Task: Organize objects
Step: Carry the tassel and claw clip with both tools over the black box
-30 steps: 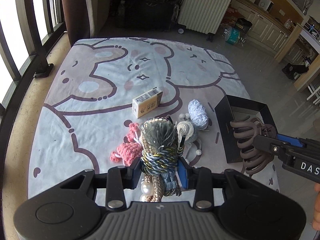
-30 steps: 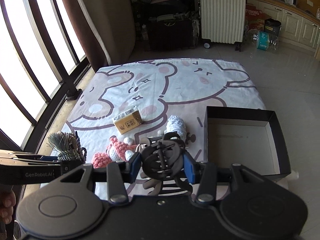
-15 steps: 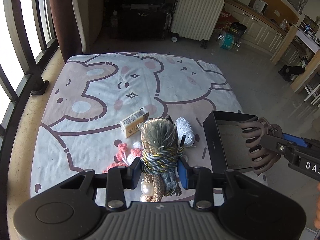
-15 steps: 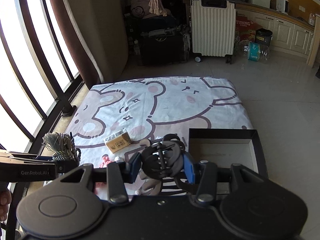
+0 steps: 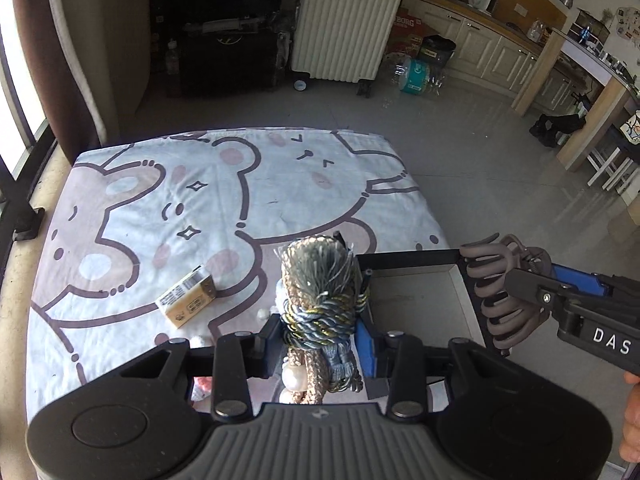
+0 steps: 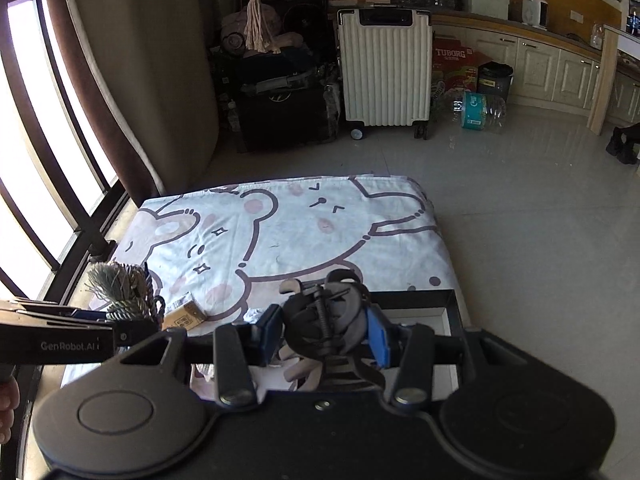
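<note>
My left gripper (image 5: 320, 330) is shut on a grey and gold rope tassel (image 5: 318, 280) with pearl beads, held above the bear-print mat (image 5: 208, 200). The same tassel (image 6: 120, 290) shows at the left of the right wrist view. My right gripper (image 6: 324, 332) is shut on a taupe hair claw clip (image 6: 326, 320), which also hangs at the right of the left wrist view as the hair claw clip (image 5: 494, 292). A black open box (image 5: 424, 300) lies on the mat's right side, below and between both grippers.
A small yellow carton (image 5: 186, 300) lies on the mat at left, with a pink crochet piece (image 5: 202, 386) and white beads partly hidden behind the left gripper. Beyond the mat stand a white suitcase (image 6: 386, 68), dark bags, window bars at left and cabinets at right.
Both grippers have risen and pulled back from the mat, each still holding its object. The mat's objects look smaller and lower in frame; the crochet pieces are mostly hidden now.
</note>
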Motion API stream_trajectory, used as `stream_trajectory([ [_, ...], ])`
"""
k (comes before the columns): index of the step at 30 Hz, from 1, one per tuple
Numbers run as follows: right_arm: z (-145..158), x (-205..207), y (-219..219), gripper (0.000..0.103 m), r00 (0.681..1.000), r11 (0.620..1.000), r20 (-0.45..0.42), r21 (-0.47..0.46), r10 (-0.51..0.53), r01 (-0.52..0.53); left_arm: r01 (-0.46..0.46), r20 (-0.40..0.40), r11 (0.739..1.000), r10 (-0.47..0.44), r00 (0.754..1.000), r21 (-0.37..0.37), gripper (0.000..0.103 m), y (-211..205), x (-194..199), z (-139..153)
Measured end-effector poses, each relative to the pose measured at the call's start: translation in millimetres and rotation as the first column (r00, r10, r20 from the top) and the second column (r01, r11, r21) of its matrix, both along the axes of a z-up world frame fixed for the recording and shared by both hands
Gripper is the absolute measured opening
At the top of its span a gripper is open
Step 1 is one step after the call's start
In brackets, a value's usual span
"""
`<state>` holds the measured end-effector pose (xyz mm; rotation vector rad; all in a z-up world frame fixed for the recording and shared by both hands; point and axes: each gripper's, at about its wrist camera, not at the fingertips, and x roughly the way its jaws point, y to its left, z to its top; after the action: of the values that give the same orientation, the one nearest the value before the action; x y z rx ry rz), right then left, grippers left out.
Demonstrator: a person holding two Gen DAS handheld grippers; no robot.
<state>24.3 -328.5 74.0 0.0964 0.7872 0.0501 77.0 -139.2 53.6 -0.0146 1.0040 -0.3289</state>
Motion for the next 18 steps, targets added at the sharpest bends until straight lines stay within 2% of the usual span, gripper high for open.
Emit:
stream_trajectory([
  [8, -11, 25, -34, 0.046, 0.999, 0.999, -0.003, -0.006, -0.051, 0.051, 0.037, -0.029, 0.998, -0.039, 0.999, -0.055, 0.040, -49, 21, -32],
  [11, -28, 33, -42, 0.046, 0.998, 0.998, -0.016, 0.009, -0.059, 0.059, 0.049, -0.069, 0.996, -0.053, 0.996, -0.069, 0.040, -62, 28, -54],
  [13, -43, 37, -46, 0.046, 0.998, 0.998, -0.036, 0.014, -0.055, 0.055, 0.060, -0.089, 0.997, -0.064, 0.994, -0.053, 0.040, -71, 32, -67],
  [18, -71, 53, -56, 0.046, 0.993, 0.998, -0.109, -0.049, -0.034, 0.029, 0.054, -0.134, 0.995, -0.064, 0.989, -0.082, 0.040, -84, 46, -91],
])
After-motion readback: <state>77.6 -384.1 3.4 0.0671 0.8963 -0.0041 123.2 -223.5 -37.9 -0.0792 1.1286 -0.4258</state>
